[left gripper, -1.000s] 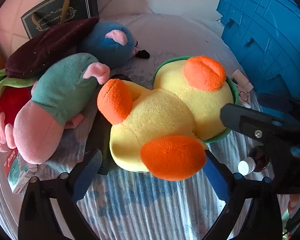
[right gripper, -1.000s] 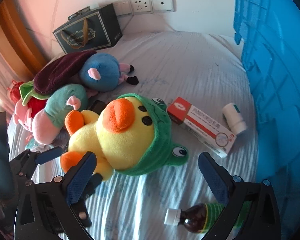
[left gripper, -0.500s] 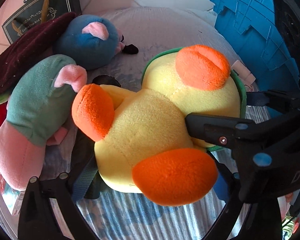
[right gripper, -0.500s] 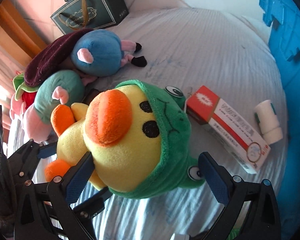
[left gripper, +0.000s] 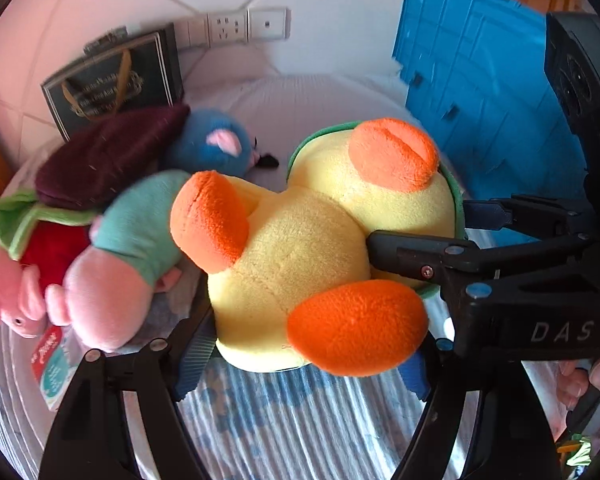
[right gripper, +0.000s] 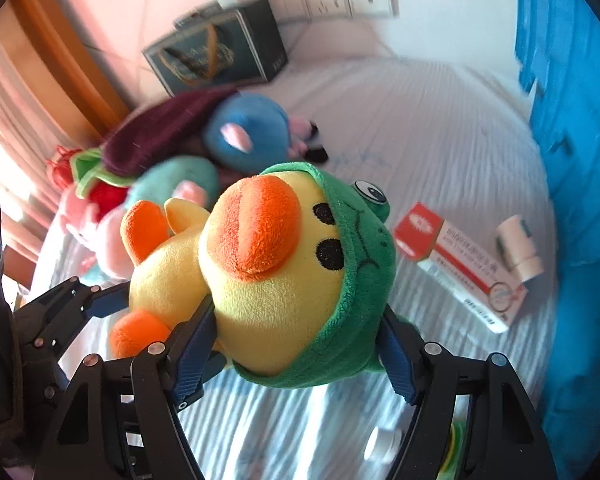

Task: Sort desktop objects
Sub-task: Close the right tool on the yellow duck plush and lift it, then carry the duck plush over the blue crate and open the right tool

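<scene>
A: Where's the duck plush [right gripper: 260,272]?
B: Lifted off the striped bench [right gripper: 440,128]. Right tongs [right gripper: 296,344] have just closed on its hooded head; left tongs [left gripper: 300,354] have just closed, pinching its body.

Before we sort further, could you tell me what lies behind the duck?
Behind the duck lie a blue plush and a teal-and-pink plush; the duck hides whatever is under them.

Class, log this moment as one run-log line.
left tongs: just closed on yellow plush duck body | right tongs: just closed on its green-hooded head | duck: gripped by both
</scene>
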A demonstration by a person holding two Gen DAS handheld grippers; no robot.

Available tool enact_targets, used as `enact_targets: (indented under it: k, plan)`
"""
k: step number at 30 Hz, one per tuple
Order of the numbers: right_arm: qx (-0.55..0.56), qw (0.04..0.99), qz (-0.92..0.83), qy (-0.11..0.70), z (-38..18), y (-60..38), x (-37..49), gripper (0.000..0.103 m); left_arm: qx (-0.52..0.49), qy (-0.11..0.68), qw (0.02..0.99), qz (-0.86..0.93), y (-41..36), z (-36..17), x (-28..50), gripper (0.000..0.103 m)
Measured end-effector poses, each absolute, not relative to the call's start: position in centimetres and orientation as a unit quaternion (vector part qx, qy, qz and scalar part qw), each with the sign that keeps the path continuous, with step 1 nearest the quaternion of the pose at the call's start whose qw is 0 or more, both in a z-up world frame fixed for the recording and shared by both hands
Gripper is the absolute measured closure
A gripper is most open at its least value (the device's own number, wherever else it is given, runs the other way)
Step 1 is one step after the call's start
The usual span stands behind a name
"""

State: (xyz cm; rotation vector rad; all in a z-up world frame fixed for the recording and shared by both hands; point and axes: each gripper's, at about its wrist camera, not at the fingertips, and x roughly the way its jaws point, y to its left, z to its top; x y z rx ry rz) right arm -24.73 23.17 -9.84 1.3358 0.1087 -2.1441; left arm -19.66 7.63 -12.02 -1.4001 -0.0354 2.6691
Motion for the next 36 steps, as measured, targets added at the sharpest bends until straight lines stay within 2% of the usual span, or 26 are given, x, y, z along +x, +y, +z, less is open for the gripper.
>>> enact_targets:
  k: [13,23,29,36]
  plan:
    - [0.350,0.299,-0.887,0.045,5.3,27.1,-16.1,0.028,-0.298,0.015,0.092,0.950,9.7,1.8,-11.9,0.026]
    - [0.239,0.229,-0.944,0.020,15.0,37.3,-10.7,0.028,-0.194,0.047,0.178,0.964,19.6,10.5,-9.6,0.024]
    - [0.212,0.162,-0.964,0.000,17.1,45.4,-10.3,0.027,-0.183,0.053,0.240,0.952,28.4,12.8,-10.5,0.024]
    - [0.226,0.095,-0.969,-0.033,16.1,55.6,-11.9,0.026,-0.216,0.075,0.286,0.931,39.2,11.9,-12.4,0.024]
